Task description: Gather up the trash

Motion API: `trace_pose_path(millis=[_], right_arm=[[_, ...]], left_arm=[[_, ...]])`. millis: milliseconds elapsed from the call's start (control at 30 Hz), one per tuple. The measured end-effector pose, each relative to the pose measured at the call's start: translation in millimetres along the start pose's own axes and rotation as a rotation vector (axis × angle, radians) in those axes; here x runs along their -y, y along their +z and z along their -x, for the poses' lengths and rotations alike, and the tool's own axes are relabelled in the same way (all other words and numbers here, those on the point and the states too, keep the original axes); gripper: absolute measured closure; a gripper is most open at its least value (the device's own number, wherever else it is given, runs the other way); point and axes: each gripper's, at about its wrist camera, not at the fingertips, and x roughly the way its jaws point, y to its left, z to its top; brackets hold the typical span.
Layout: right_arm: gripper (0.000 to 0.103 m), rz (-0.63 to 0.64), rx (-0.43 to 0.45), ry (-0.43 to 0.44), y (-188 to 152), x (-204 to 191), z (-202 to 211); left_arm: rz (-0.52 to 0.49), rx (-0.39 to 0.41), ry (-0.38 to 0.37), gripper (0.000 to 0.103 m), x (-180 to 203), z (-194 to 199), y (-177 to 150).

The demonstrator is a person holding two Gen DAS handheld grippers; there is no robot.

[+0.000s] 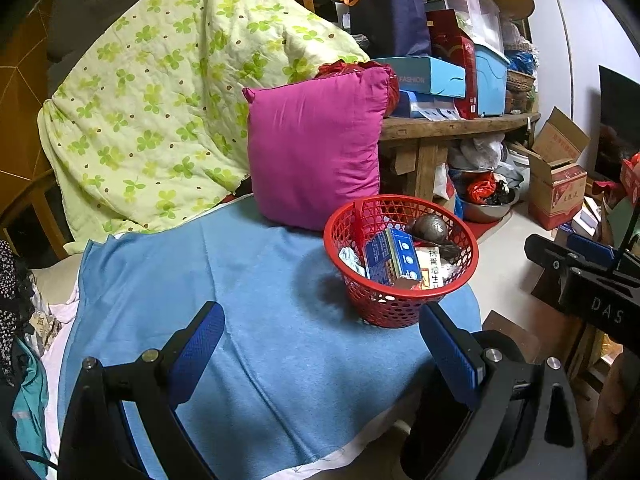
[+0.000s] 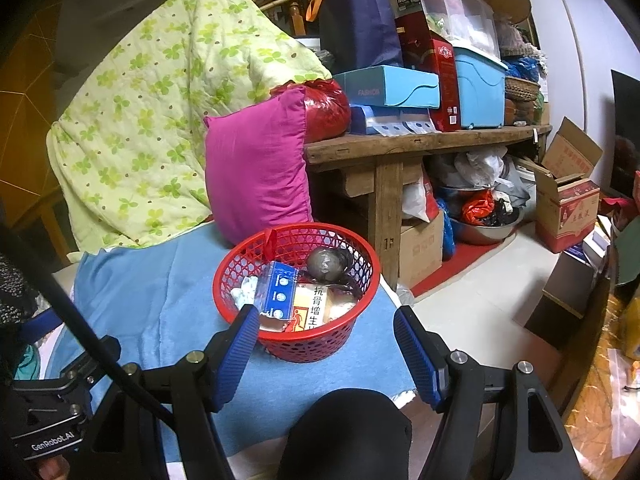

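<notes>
A crowded room fills both wrist views, its pale floor (image 2: 488,292) open on the right and a pale wall (image 1: 592,32) curving behind. Far left, a green clover-print quilt (image 1: 160,92) slumps over a wooden-railed seat, and a magenta cushion (image 1: 312,148) stands upright against its right edge. Right of the cushion runs a worn wooden bench (image 2: 420,140), stacked with a navy bag (image 2: 360,24), light blue boxes (image 2: 392,86), a tall red carton (image 2: 436,76) and a blue plastic bin (image 2: 480,88); a shiny red bag (image 2: 326,110) sits at the bench's left end, touching the cushion. Under the bench lie cardboard boxes, plastic bags and a steel bowl (image 2: 488,228) full of crumpled wrappers, with an open cardboard box (image 2: 568,200) further right. The near surface is covered by a blue cloth (image 1: 248,300), wrinkled and bare except near its right edge — there stands the red mesh basket (image 2: 296,280), upright, holding the trash: a blue-and-white packet (image 2: 280,288), a box with printed characters (image 2: 314,308), white crumpled paper (image 2: 244,290) and a grey ball (image 2: 326,266). The right gripper (image 2: 324,344) hovers just near the basket, jaws apart and empty, its left finger overlapping the basket's near rim in view. The left gripper (image 1: 320,340) hangs over the cloth left of the basket — fingers spread wide, nothing between them.
</notes>
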Motion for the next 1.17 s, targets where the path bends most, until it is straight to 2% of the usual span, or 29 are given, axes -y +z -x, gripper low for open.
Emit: trace_pose_path(millis=[600, 933, 1167], right_arm=[[0.030, 0.004, 0.004, -0.007, 2, 2, -6], [0.030, -0.005, 0.007, -0.059, 13, 16, -24], [0.030, 0.000, -0.043, -0.046, 8, 8, -50]], left_arm=[[-0.029, -0.002, -0.030, 0.005, 8, -7, 6], [-0.071, 0.000, -0.084, 0.005, 20, -41, 27], [-0.055, -0.019, -0.100, 0.005, 10, -66, 23]])
